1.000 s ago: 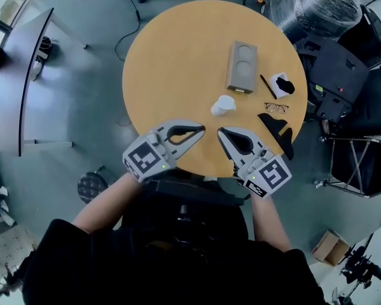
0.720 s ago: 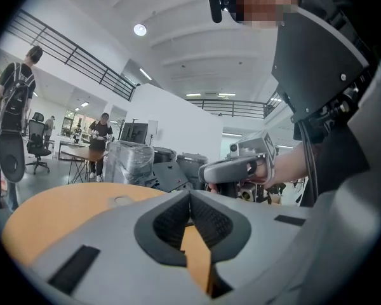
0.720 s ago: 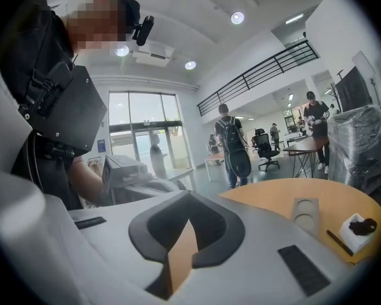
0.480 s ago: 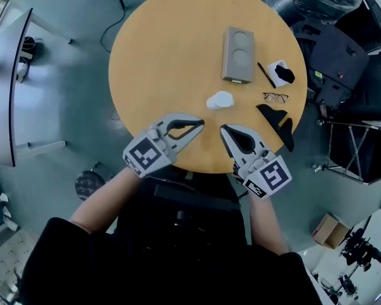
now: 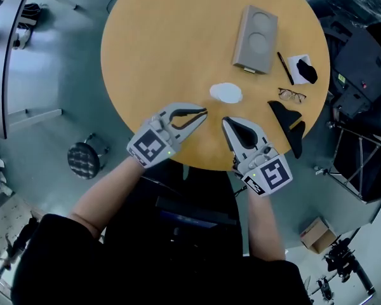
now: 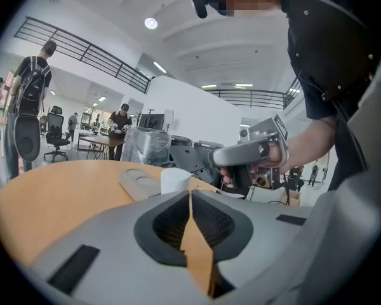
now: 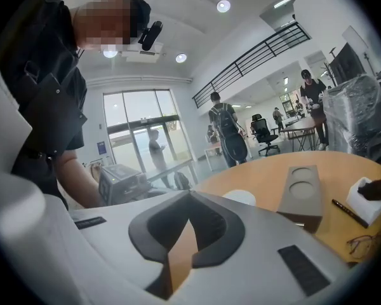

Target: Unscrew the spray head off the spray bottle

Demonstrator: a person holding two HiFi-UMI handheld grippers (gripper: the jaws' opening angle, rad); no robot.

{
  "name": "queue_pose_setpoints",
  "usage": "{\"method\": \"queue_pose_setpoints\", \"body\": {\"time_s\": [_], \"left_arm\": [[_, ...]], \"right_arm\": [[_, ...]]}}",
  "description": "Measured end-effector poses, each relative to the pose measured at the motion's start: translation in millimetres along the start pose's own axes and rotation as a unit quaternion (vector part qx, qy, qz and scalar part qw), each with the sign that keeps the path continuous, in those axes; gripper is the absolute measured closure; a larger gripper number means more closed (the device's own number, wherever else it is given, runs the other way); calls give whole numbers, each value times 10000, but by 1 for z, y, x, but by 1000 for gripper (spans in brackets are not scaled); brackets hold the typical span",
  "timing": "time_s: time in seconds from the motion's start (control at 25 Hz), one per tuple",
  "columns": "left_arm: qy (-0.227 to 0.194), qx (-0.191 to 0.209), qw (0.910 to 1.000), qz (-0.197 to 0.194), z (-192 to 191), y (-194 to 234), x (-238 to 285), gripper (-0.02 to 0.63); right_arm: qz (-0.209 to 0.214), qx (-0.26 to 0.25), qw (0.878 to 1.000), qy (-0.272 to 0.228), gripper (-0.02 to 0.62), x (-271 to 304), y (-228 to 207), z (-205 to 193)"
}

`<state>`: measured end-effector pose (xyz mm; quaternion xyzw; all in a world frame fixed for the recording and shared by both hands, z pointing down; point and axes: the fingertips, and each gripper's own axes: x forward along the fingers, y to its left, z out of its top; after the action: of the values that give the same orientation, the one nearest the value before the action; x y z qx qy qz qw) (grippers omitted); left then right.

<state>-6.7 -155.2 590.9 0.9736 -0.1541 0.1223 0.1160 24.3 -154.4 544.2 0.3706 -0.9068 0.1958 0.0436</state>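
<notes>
We see a round wooden table (image 5: pixel 152 43) from above, and both grippers are over its near edge with their tips pointing toward the middle of the table.

The left gripper (image 5: pixel 205 113) has just been opening its jaws. In the left gripper view they are parted only by a thin slit, and nothing stands between them. The right gripper (image 5: pixel 225 121) has its jaws closed together at the tips, also with nothing between them. The 2 grippers are near each other but apart.

Just beyond the tips, a little ahead of both, stands a white container (image 5: pixel 226 93). This is probably the spray bottle, but from above we see only a round white top. It touches neither gripper. In the left gripper view it appears upright, just behind the jaw tips.

Farther on the table lies a grey cup carrier (image 5: pixel 256 39) with 2 round hollows. To the right of it are a black pen (image 5: pixel 286 67) and a small white box (image 5: pixel 298 61) with something black on it. Nearer to us lie a pair of glasses (image 5: pixel 292 95) and a black angular object (image 5: pixel 286 116) at the right edge of the table.
</notes>
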Motion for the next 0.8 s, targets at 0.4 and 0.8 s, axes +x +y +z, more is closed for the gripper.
{"method": "queue_pose_setpoints", "body": {"time_s": [0.4,0.8], "left_arm": [[76,38,9987,507,-109,32,68,285],[14,778,9962,395,-165,43,139,229]], "right_arm": [[1,332,9994,16,607,13,-54,-106],[-137,643,9978,-23,607,4,-86,-183]]}}
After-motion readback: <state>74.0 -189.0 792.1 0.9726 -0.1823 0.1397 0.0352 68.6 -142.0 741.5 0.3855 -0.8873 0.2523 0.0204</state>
